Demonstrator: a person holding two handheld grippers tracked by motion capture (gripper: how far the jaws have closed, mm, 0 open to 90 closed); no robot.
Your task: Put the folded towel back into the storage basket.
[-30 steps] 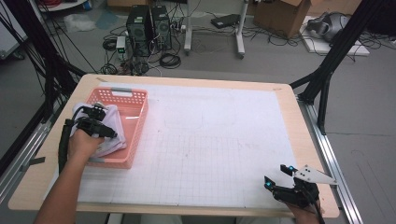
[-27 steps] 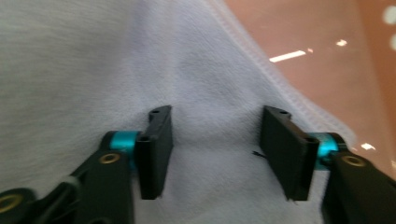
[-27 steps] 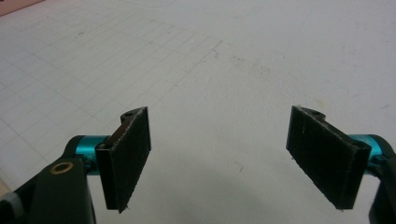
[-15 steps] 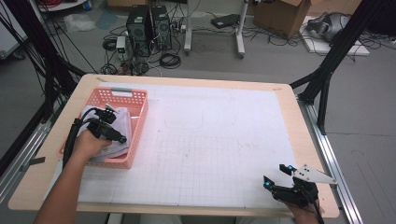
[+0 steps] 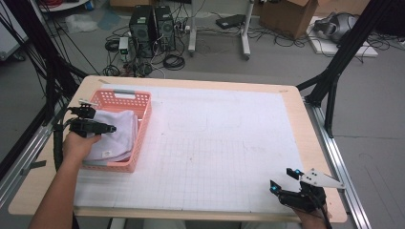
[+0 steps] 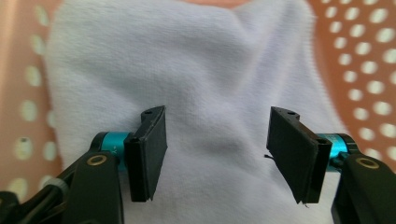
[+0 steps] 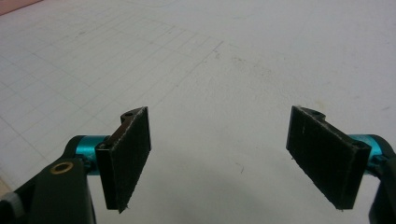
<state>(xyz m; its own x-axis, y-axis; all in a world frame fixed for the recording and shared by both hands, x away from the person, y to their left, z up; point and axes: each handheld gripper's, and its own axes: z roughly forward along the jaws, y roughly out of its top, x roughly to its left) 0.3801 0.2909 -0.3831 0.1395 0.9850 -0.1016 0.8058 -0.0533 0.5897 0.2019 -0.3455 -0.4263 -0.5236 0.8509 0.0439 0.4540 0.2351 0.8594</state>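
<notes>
Left gripper (image 5: 98,128) sits over the pink basket, jaws spread wide with nothing between them, as the left gripper view (image 6: 217,154) makes plain: the two black pads stand well apart, with white cloth behind the gap but not pinched. The white towel (image 5: 117,136) lies folded inside the pink basket (image 5: 143,107), filling most of it, a small label showing near its 6 o'clock edge; in the left gripper view the towel (image 6: 201,65) sits right under the pads, basket holes (image 6: 369,51) visible at 3 o'clock and 9 o'clock. The person's left hand (image 5: 79,143) wraps the gripper from 6 o'clock, forearm running down to the bottom edge. The basket sits at the 9 o'clock side of the table (image 5: 305,124), on the white grid mat (image 5: 215,152). Right gripper (image 5: 286,183) rests low at the 5 o'clock corner of the table, well apart from the basket, jaws also wide open and empty; the right gripper view (image 7: 229,158) has bare grid mat (image 7: 210,60) between the pads. A grey three-cornered plate (image 5: 321,178) sits on top of it. Beyond the table at 12 o'clock, computer towers (image 5: 153,24) and cables on the floor.
</notes>
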